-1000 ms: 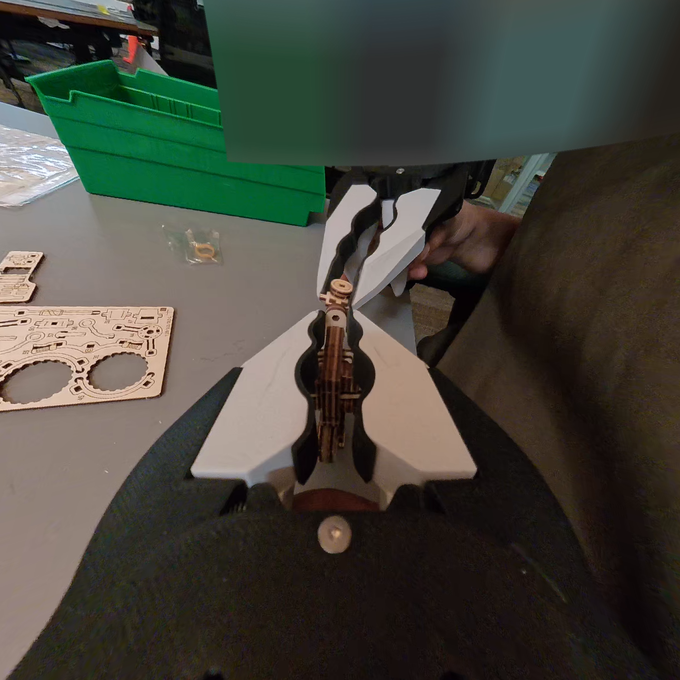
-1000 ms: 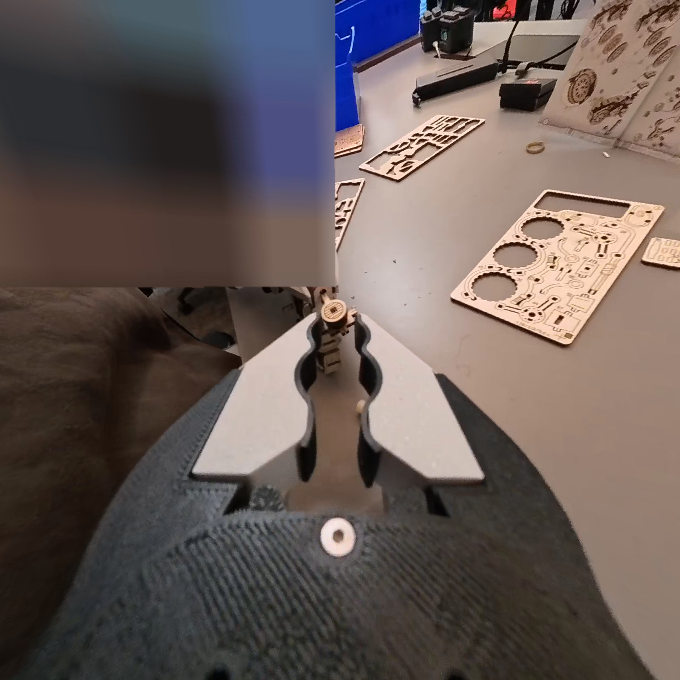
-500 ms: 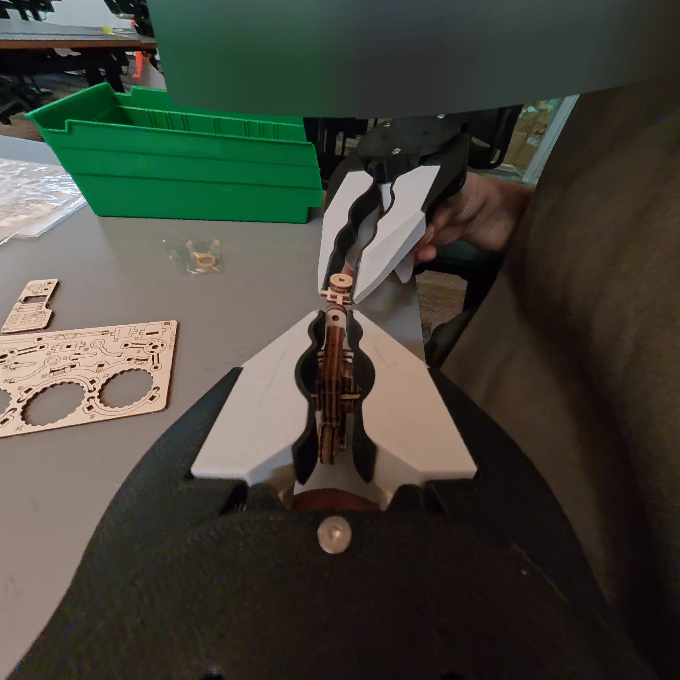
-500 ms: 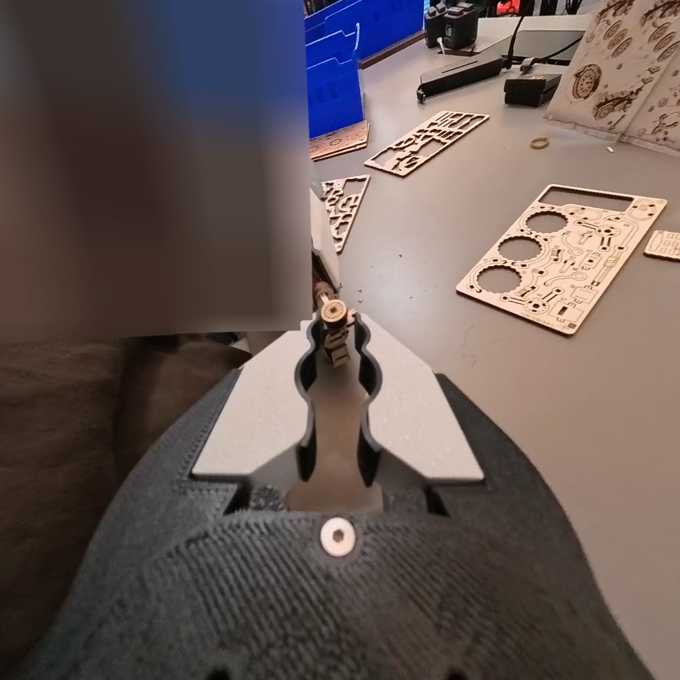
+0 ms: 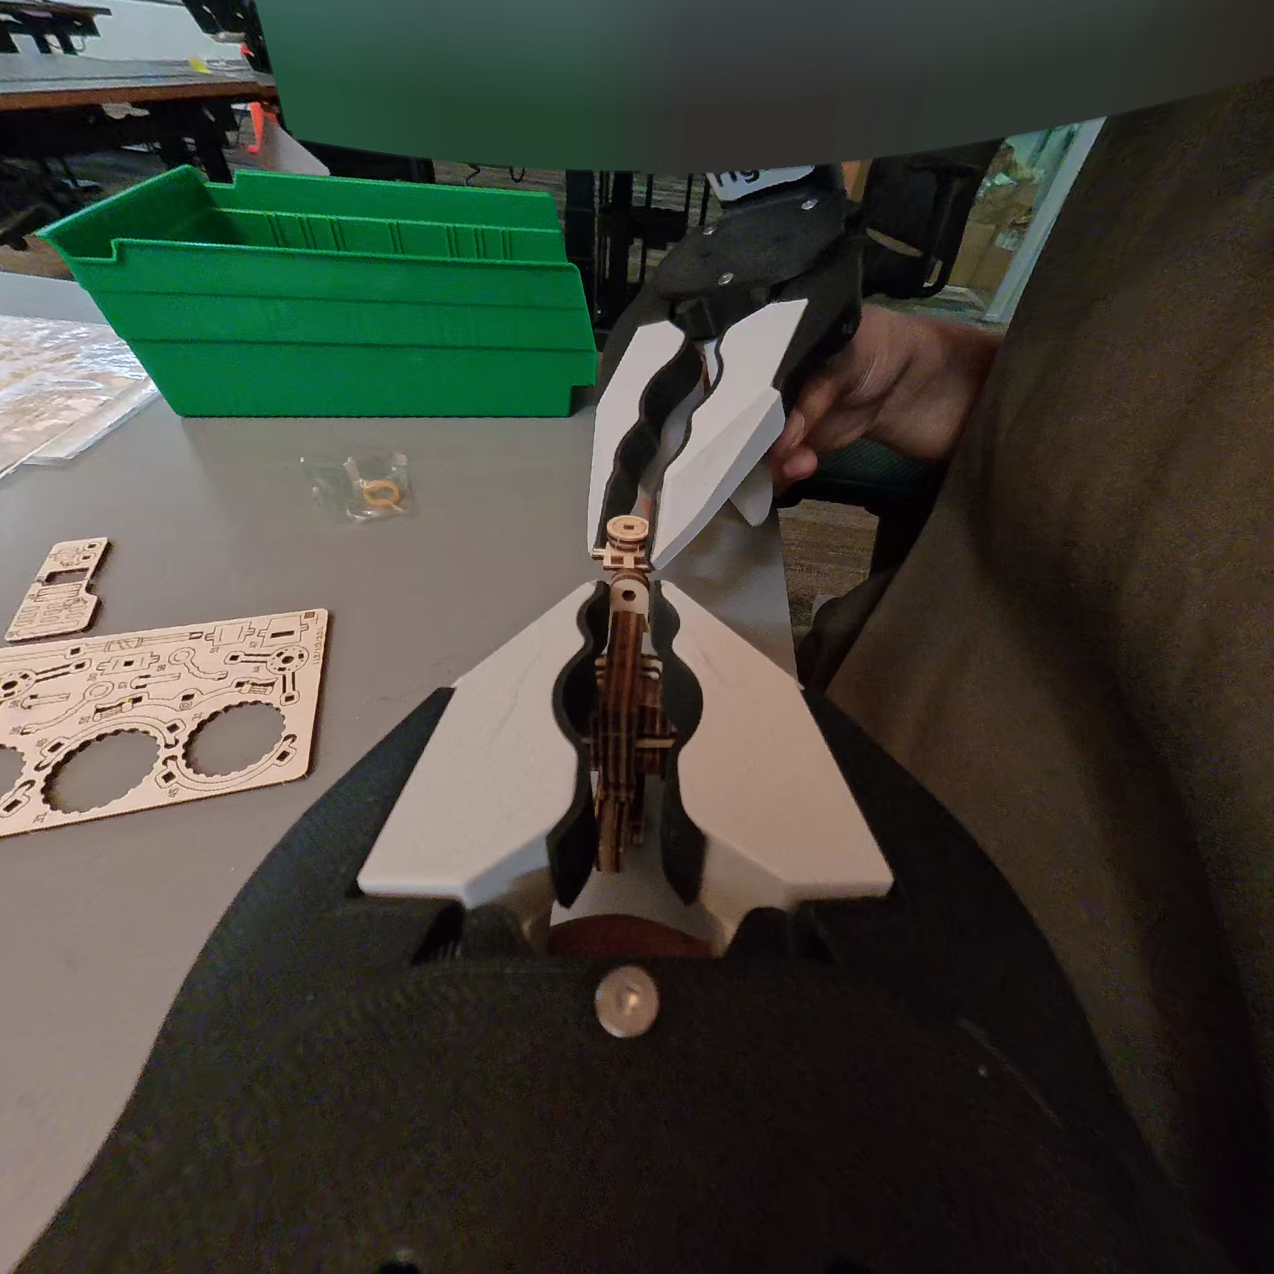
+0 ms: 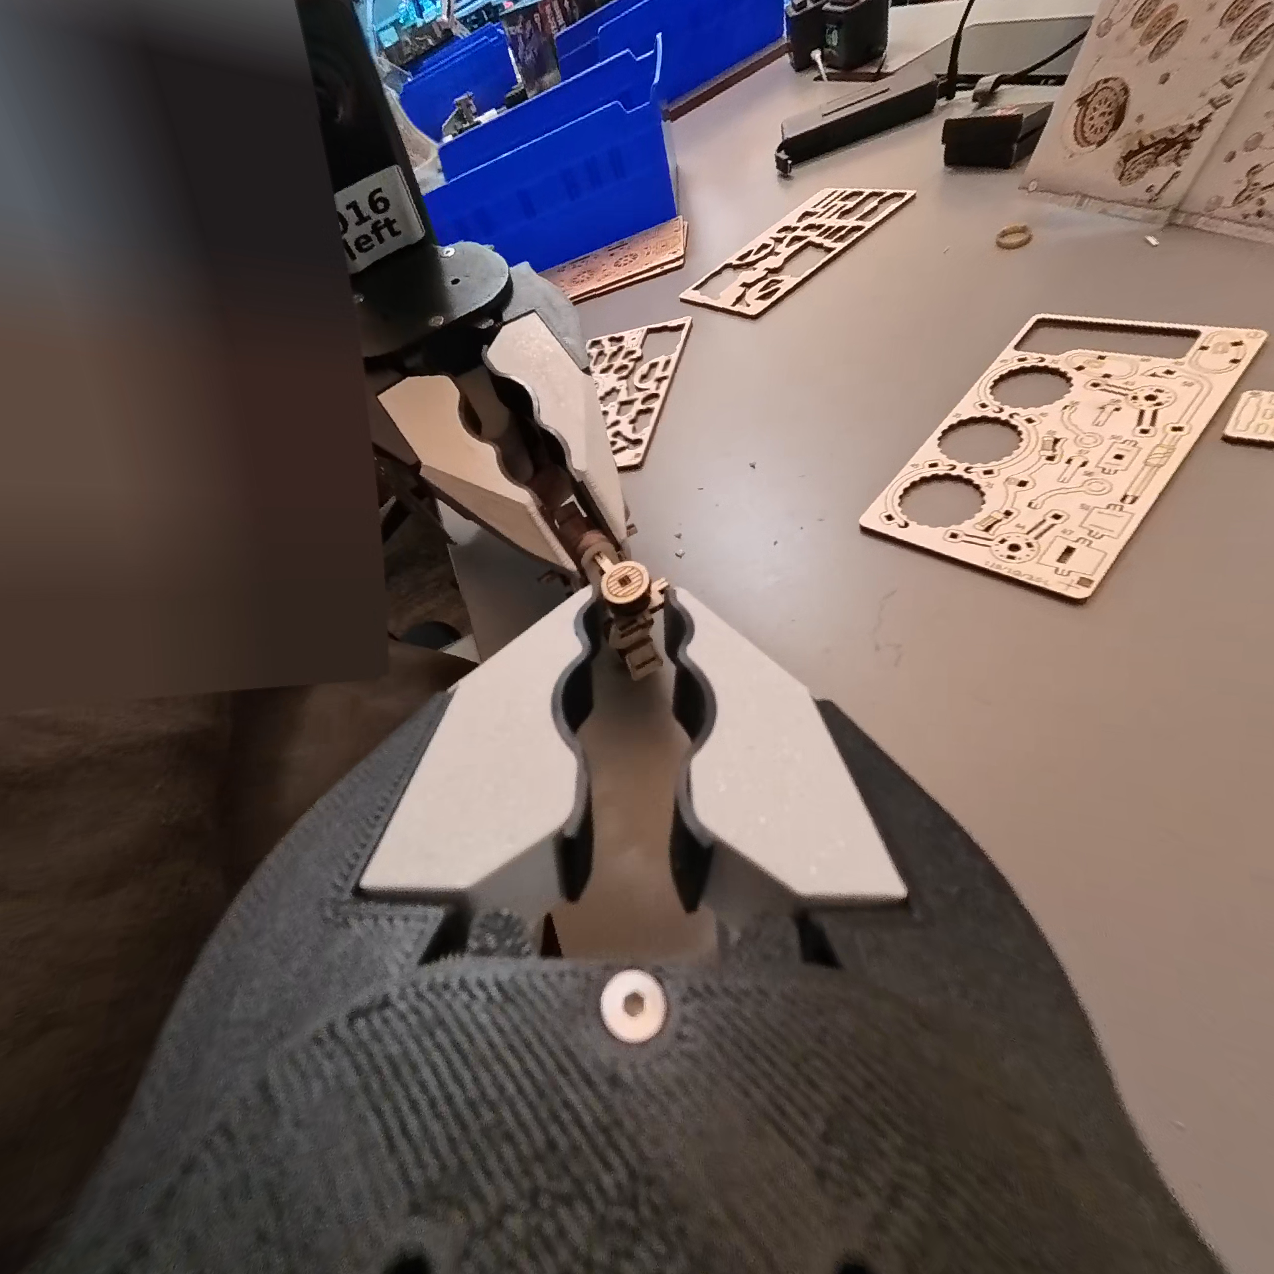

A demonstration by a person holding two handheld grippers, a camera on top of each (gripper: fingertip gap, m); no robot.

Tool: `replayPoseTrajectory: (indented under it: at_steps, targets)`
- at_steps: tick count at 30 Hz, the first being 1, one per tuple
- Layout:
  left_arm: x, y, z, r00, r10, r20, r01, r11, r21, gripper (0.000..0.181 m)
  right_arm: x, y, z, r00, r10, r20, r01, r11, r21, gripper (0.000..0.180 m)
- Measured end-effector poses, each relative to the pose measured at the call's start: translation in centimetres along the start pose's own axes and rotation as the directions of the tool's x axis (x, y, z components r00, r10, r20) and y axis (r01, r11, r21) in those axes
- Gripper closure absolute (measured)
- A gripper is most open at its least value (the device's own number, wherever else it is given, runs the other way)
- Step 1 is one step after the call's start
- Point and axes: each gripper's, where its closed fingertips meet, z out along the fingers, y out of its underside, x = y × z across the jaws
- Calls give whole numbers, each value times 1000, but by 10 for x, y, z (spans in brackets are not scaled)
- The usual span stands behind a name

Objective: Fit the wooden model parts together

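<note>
The wooden assembly [image 5: 624,731] sits clamped in the left gripper [image 5: 626,593] jaws, steadied so the right gripper [image 6: 629,607], jaws pinching a small round-headed part [image 6: 624,580], can seat it.

I see the left gripper [image 5: 626,593] with white fingers [image 5: 496,751] lined in black, on a black body. It clamps a wooden assembly [image 5: 624,731] striped dark brown and tan, pale at its tip. The right gripper [image 6: 631,613] looks grey-white on a ribbed charcoal body, pinching a pale tan small part [image 6: 631,607]. My table [image 5: 207,496] is plain grey. The bin [image 5: 331,310] is bright green, the far bins [image 6: 551,165] blue. The cut-out sheet [image 6: 1075,455] is light beige with dark burnt lines, I think.
</note>
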Motion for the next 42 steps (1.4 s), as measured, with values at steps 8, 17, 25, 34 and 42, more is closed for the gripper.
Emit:
replayPoseTrajectory:
  at_steps: [8,17,25,34,42]
  targets:
    - [0,0,0,1000,-7,-1,7,1000,3,171,-1,0,0,1000,-20,0,20,1000,3,164]
    - [-5,-1,-1,998,-66,-3,66,998,13,171,1,-2,1,990,-135,-25,136,990,38,164]
    - [-5,-1,-1,998,-59,2,59,998,7,171,1,-2,2,982,-184,-32,185,982,48,164]
    - [-1,0,0,1000,8,26,-7,999,-40,171,-1,0,0,998,-56,24,55,998,15,165]
    - [2,0,3,1000,18,25,-16,997,-77,171,-3,3,-3,999,-20,34,21,999,-34,165]
